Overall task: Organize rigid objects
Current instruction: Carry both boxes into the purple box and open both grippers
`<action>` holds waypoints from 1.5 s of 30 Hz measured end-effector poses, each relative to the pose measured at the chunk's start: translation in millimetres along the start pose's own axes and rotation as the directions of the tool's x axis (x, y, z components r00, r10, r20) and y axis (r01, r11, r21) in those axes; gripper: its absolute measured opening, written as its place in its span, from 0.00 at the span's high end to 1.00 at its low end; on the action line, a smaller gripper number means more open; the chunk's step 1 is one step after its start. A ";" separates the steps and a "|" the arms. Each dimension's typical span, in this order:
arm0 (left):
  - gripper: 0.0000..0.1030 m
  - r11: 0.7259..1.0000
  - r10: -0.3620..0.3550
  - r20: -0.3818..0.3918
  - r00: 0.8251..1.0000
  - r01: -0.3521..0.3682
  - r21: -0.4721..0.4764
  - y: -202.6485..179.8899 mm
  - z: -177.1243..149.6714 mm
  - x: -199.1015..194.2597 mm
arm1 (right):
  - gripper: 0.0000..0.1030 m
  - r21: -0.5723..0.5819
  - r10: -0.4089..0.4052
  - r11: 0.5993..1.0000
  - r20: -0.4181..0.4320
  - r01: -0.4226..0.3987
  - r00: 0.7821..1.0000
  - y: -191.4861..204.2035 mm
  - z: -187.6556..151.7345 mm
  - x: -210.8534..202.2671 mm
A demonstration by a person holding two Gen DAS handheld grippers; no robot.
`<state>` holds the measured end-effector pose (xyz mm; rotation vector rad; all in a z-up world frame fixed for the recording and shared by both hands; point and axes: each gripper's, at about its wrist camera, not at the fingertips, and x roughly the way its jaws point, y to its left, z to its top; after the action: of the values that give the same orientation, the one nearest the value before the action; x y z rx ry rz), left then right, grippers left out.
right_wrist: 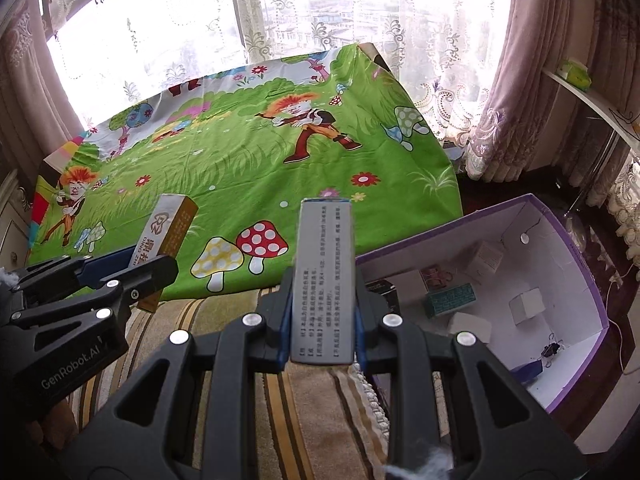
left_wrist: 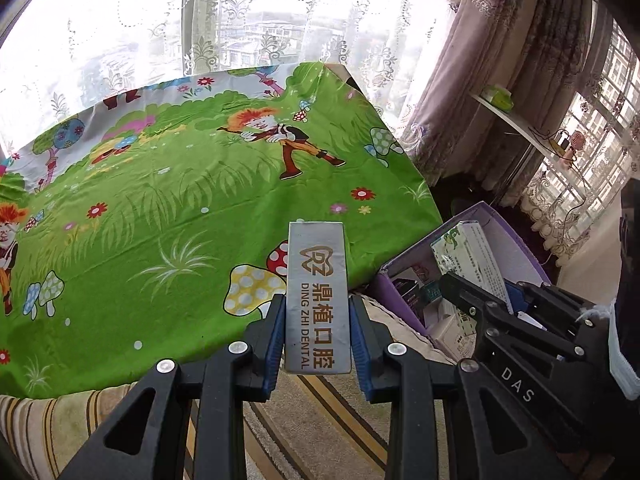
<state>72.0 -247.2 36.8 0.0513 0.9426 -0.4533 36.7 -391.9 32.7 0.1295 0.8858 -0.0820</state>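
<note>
The left hand-held gripper [left_wrist: 318,320] pinches a silver box [left_wrist: 318,296] printed "DING ZHI DENTAL" between its blue pads, holding it upright above the near edge of a surface covered with a green cartoon cloth [left_wrist: 160,216]. The right hand-held gripper [right_wrist: 322,316] is clamped on a grey box [right_wrist: 326,280] with small printed text on its face, also held upright, over the striped rug [right_wrist: 248,344] just in front of the same cloth. In the right wrist view the left hand-held gripper appears at the left edge with its silver box beside a gold side panel. To the right of the surface stands an open purple carton [right_wrist: 576,240] with white inner walls; several small boxes lie loose on its floor, among them a teal box [right_wrist: 450,299] and a white cube [right_wrist: 526,306]. Lace curtains [right_wrist: 320,8] hang before the window behind.
</note>
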 end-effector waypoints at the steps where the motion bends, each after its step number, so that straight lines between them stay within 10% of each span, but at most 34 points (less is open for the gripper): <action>1: 0.69 1.000 -0.016 -0.007 1.000 0.016 0.011 -8.1 -2.0 0.6 | 0.73 0.006 -0.007 1.000 -0.003 0.007 1.000 -5.7 -3.1 -1.6; 29: 0.68 0.961 -0.241 -0.120 0.963 0.254 0.107 -107.3 -10.4 28.4 | 0.73 0.143 -0.198 0.971 0.022 0.193 0.980 -103.7 -41.0 -45.8; 33: 0.48 0.960 -0.246 -0.148 0.958 0.262 0.101 -108.2 -12.7 34.7 | 0.71 0.152 -0.227 0.963 0.014 0.222 0.974 -110.0 -42.1 -47.4; 38: 0.42 0.962 -0.250 -0.167 0.954 0.264 0.071 -96.4 -21.0 27.9 | 0.37 0.179 -0.198 0.965 0.016 0.192 0.980 -115.0 -50.8 -54.4; 45: 0.27 0.967 -0.223 -0.186 0.957 0.241 0.080 -95.4 -47.5 12.4 | 0.29 0.191 -0.193 0.963 -0.012 0.191 0.981 -114.9 -81.7 -79.3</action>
<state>3.8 -326.7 13.3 0.0743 1.1041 -0.7244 -90.2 -492.2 34.1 0.2221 0.8808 -0.3491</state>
